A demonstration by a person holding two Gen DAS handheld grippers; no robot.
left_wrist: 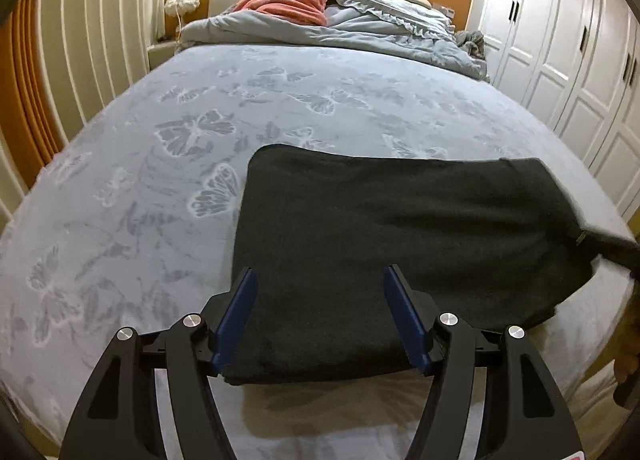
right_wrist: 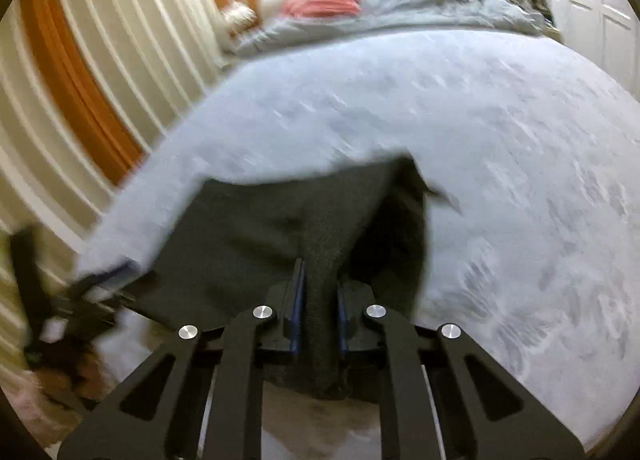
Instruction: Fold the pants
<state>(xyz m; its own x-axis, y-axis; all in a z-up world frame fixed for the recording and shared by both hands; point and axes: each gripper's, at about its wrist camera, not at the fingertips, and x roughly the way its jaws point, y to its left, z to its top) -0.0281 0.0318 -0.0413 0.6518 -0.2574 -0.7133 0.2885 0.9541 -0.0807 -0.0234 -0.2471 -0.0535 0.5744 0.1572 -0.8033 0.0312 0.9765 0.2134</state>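
Left wrist view — pants [left_wrist: 400, 244]: a dark, knit-looking slab, already doubled over, lying flat on the bed [left_wrist: 160, 188] near its foot edge.
Left wrist view — my left tool [left_wrist: 320, 316]: released, its blue pads standing wide to either side of the pants' near edge; I cannot tell whether they touch the cloth.
Left wrist view — far corner of the pants: lifted and blurred at the right end, where my other tool has it.
Left wrist view — beyond the pants: a crumpled grey duvet [left_wrist: 360, 28] and a pink blanket [left_wrist: 288, 0] at the head of the bed, a white wardrobe [left_wrist: 560, 60] on the right.
Right wrist view — my right tool [right_wrist: 319, 300]: clenched on a bunched ridge of the pants [right_wrist: 248, 228], the fabric pinched between the pads and hanging below them.
Right wrist view — picture: heavily smeared, so finer detail is lost.
Handling, as I judge it: soft, limp, fairly thick and light; it drapes and sags from any single pinch, not slippery, not fragile.
Where to take hold: at corners or the folded edge, both layers together, one tool at each end of the pants so the fold lands square.
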